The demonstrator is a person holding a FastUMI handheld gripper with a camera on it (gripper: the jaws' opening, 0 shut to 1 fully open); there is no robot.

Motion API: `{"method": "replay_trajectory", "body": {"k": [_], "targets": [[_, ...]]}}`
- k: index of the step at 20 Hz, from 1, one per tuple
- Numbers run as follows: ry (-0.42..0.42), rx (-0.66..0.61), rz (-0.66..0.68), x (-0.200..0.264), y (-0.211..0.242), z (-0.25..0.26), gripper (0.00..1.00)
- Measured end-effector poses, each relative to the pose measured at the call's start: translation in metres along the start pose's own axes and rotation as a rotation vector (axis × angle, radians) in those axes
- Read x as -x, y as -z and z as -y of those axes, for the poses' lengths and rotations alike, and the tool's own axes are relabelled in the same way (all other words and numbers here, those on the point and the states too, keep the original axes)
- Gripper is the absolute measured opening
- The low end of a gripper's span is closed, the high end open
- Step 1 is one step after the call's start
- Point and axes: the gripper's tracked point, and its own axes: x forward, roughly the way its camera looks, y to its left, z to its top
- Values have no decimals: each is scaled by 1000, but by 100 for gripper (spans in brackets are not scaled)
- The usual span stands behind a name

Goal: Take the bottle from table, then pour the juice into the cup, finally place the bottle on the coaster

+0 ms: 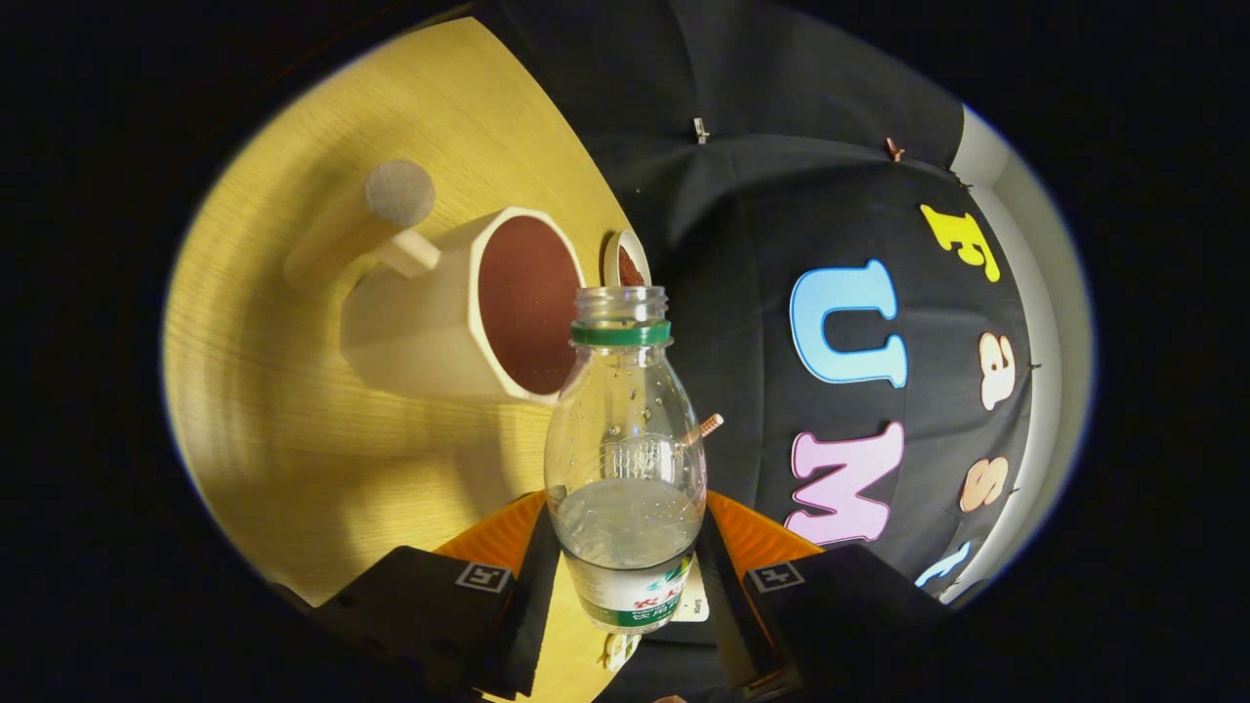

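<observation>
1. Our gripper is clenched on the bottle; one finger presses each side of its lower body, near the label.
2. The bottle is clear plastic, uncapped, with a green ring under the open neck. It holds some clear liquid in its lower part, and droplets cling to the inside wall above.
3. We see the whole scene tilted, the worktop running up one side, so the bottle is tipped over relative to the worktop.
4. Beyond the bottle's neck stands the cup, pale outside and reddish-brown inside, its handle on the side away from the bottle. The open neck shows just beside the cup's rim.
5. A smaller pale-rimmed round thing shows just past the cup; we cannot tell what it is.
</observation>
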Motion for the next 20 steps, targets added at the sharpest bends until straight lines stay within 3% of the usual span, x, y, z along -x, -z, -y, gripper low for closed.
{"method": "replay_trajectory", "body": {"k": [20], "targets": [[14, 240, 31, -19, -1, 17, 72]]}}
